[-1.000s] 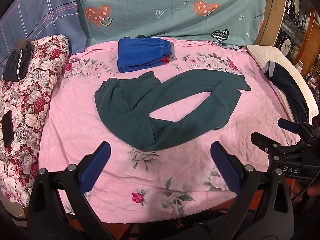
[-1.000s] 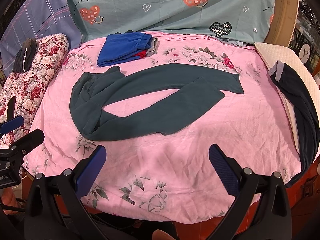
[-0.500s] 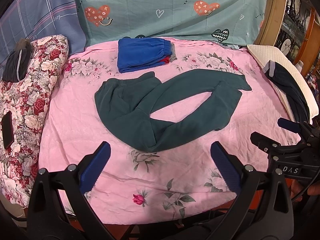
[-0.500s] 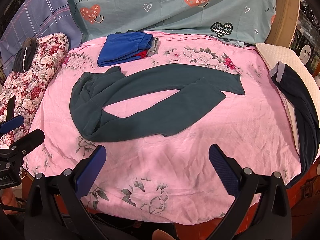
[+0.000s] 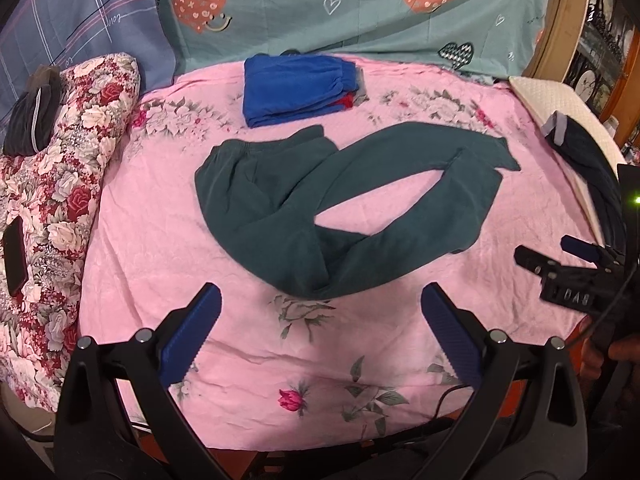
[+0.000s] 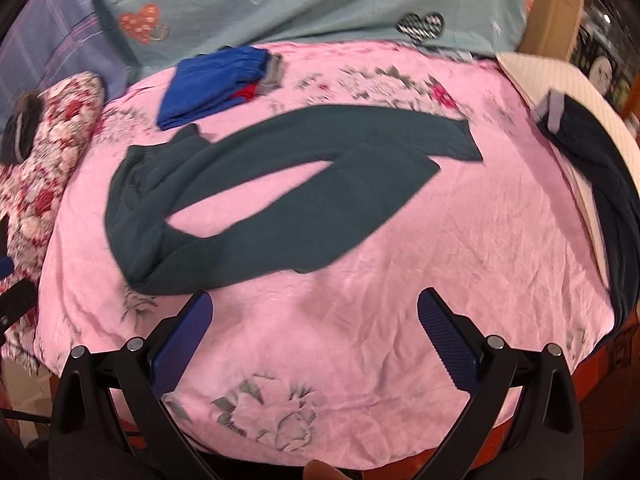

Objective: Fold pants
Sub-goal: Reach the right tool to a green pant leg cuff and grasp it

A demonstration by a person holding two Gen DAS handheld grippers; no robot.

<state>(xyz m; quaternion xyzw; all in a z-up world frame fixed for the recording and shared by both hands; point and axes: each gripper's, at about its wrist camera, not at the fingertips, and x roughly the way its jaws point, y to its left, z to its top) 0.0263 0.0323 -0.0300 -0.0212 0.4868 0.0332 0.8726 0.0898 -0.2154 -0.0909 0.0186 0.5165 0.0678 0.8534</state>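
Note:
Dark green pants (image 5: 312, 208) lie spread on the pink floral bed sheet (image 5: 280, 360), waistband at the left, both legs running right and crossing at the cuffs; they also show in the right wrist view (image 6: 256, 200). My left gripper (image 5: 320, 320) is open and empty, hovering near the front of the bed just short of the pants' lower edge. My right gripper (image 6: 314, 326) is open and empty, close in front of the near leg. The right gripper also shows at the right edge of the left wrist view (image 5: 568, 268).
A folded stack of blue clothes (image 5: 296, 88) lies behind the pants. A dark garment (image 6: 600, 184) lies over a cream pillow (image 6: 568, 96) at the right. A floral cushion (image 5: 52, 200) with a phone (image 5: 14, 256) is at the left. Teal bedding (image 5: 340, 4) lines the back.
The right gripper has moved forward and down toward the pants, and its view is blurred. The left gripper has hardly moved. The pants lie as before.

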